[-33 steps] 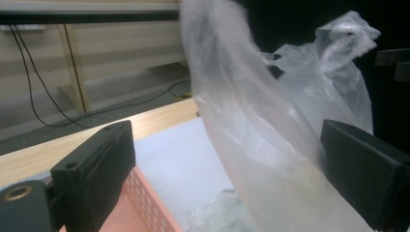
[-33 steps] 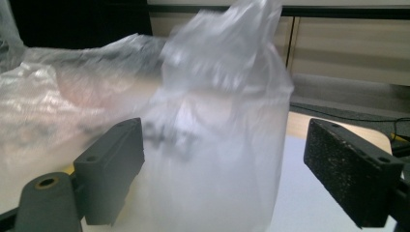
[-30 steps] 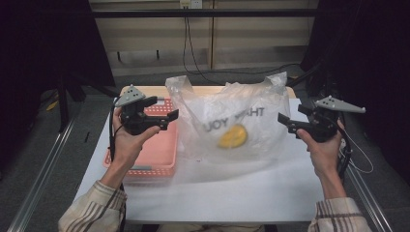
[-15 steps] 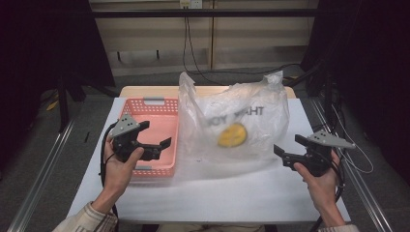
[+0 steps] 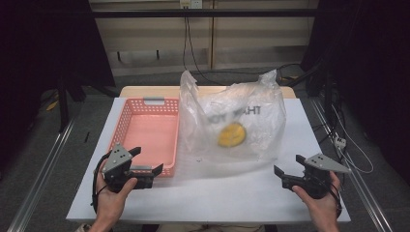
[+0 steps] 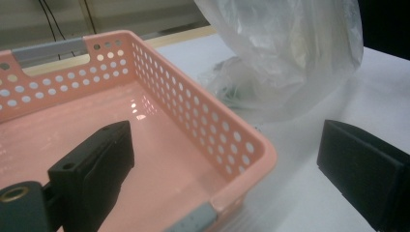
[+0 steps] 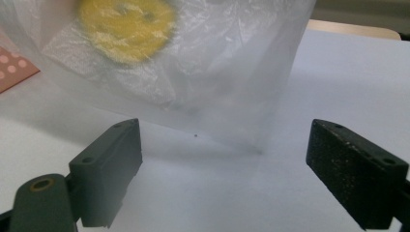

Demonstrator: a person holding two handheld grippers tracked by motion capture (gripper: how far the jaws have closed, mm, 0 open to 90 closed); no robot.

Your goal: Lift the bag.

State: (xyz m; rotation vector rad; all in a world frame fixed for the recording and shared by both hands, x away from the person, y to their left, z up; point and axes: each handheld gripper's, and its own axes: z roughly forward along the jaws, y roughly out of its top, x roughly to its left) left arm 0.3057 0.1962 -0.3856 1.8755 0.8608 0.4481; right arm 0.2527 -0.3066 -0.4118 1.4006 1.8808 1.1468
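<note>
Both grippers stand wide open with nothing between their jaws: the left gripper (image 5: 146,161) at the near right corner of the pink basket (image 5: 151,133), the right gripper (image 5: 289,170) near the table's (image 5: 203,203) front edge, apart from the plastic bag (image 5: 232,121). Whatever lies inside the bag is hard to make out through the cloudy film, beyond a yellow round print (image 5: 231,134) and mirrored lettering. The bag stands upright just right of the basket, its mouth upward, while the basket's long axis runs away from the person.
</note>
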